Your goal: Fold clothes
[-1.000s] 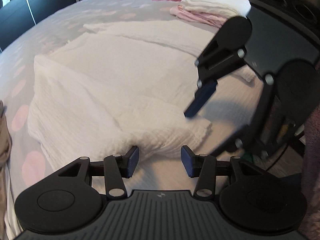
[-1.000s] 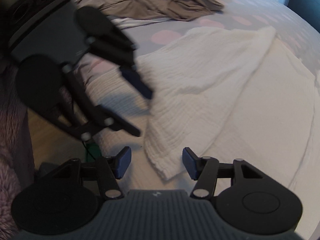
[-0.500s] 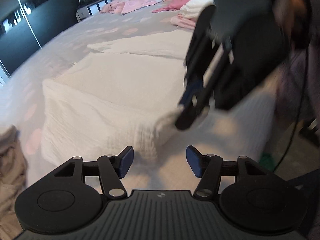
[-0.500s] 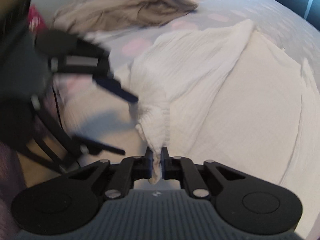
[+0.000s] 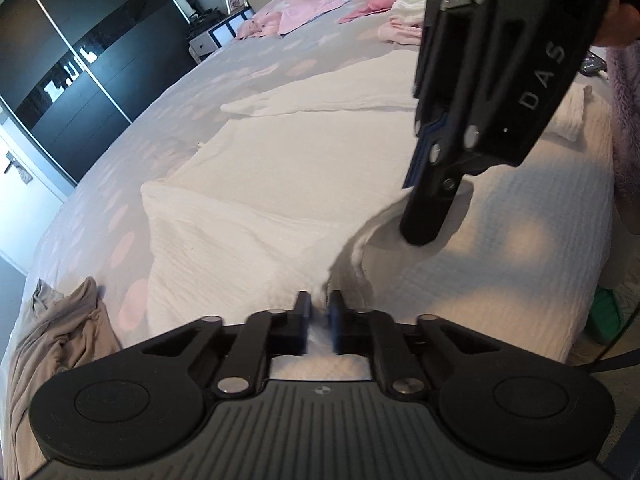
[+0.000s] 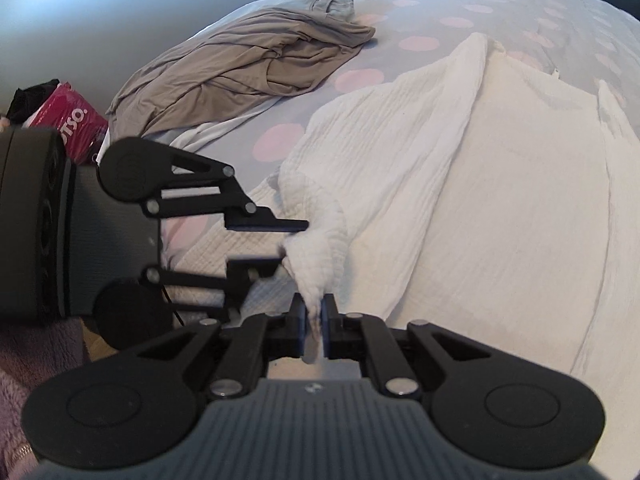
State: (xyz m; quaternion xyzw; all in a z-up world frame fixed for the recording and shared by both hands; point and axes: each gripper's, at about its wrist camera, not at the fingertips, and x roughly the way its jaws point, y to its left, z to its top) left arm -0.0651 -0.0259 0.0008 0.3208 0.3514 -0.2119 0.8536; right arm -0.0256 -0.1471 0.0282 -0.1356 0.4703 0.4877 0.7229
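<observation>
1. The white garment (image 6: 460, 184) runs off the right edge of the right wrist view; its far side is unseen.
2. The red package (image 6: 70, 122), at the left edge, shows only part of its lettering.
3. The taupe garment (image 5: 52, 344) is cut by the left edge of the left wrist view.

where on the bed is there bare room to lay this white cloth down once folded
Bare dotted bedspread lies left of the white cloth, running to the pink pillows. Crowded: the brown garment at the near left corner, and the folded stack by the headboard.
</observation>
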